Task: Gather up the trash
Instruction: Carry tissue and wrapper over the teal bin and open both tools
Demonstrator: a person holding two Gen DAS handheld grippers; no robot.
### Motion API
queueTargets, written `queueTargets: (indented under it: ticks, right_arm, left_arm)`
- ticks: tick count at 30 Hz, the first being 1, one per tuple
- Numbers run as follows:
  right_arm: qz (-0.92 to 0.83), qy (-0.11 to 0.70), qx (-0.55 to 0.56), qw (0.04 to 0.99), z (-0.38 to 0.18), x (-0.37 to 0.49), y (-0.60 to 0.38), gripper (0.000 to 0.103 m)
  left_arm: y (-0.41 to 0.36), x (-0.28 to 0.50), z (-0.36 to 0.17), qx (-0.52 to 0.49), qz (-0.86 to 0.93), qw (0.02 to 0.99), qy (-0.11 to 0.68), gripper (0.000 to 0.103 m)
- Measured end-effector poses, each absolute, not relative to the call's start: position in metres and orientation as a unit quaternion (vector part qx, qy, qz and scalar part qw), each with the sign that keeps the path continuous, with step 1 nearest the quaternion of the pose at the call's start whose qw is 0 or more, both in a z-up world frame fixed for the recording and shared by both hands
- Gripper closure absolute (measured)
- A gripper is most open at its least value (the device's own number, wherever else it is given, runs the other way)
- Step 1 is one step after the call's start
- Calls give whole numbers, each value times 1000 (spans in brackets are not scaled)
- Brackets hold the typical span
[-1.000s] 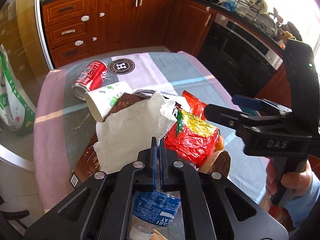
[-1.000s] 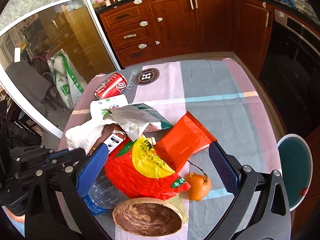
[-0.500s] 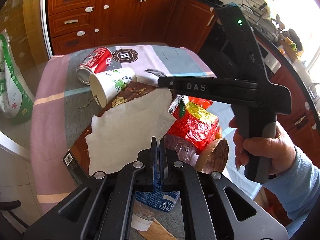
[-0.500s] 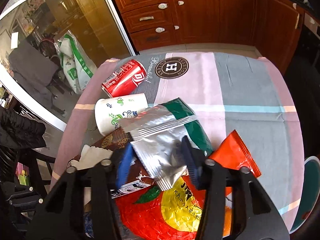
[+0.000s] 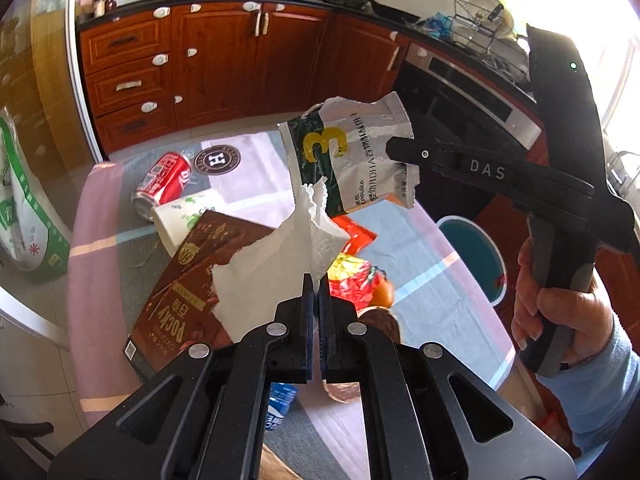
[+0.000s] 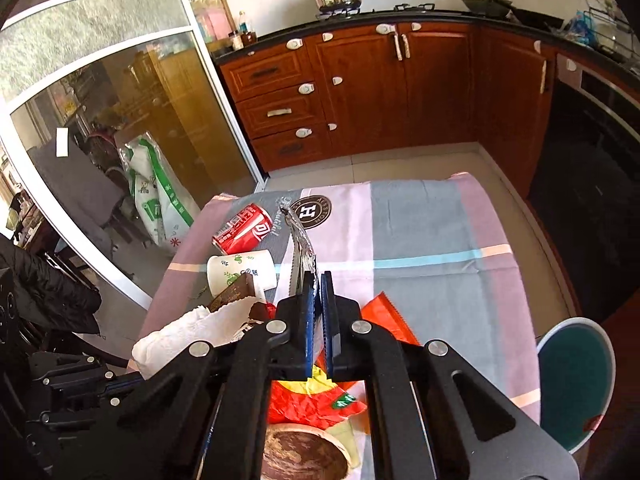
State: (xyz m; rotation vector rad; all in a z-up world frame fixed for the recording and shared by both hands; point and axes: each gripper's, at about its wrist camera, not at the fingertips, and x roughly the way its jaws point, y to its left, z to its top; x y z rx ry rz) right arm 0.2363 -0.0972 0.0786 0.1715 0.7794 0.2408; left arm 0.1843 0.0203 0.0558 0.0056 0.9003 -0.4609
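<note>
Two grippers are clamped on trash. The left gripper [image 5: 314, 284] has its jaws together on a white paper towel [image 5: 276, 268], which rises from the pile. The right gripper [image 6: 318, 284] has its jaws pinched on a silver-and-green snack wrapper [image 5: 352, 156], held in the air above the bench [image 6: 420, 232]. Below lie a brown Pocky box [image 5: 188, 276], a paper cup [image 6: 240, 272], a red can [image 6: 240, 230], an orange wrapper [image 6: 386, 320] and a red-yellow bag [image 6: 312, 400]. Beside the bench stands a teal-lined bin [image 6: 576, 380].
</note>
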Motion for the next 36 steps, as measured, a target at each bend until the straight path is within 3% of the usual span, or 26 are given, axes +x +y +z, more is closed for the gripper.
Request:
queueTargets:
  ticks: [8, 16, 26, 36]
  right_arm:
    - [54, 344, 119, 930, 101, 180, -202, 100]
    - [-36, 336, 163, 927, 84, 129, -314, 100]
    - [-118, 387, 172, 898, 25, 105, -407, 100]
    - [-134, 435, 183, 871, -31, 122, -431, 100]
  left_arm:
    - [-63, 176, 80, 38, -278, 863, 421, 101]
    - [-195, 172, 82, 109, -352, 831, 417, 101]
    - [-323, 181, 20, 136, -411, 780, 453, 100]
    - [-365, 218, -50, 156, -396, 752, 503, 100]
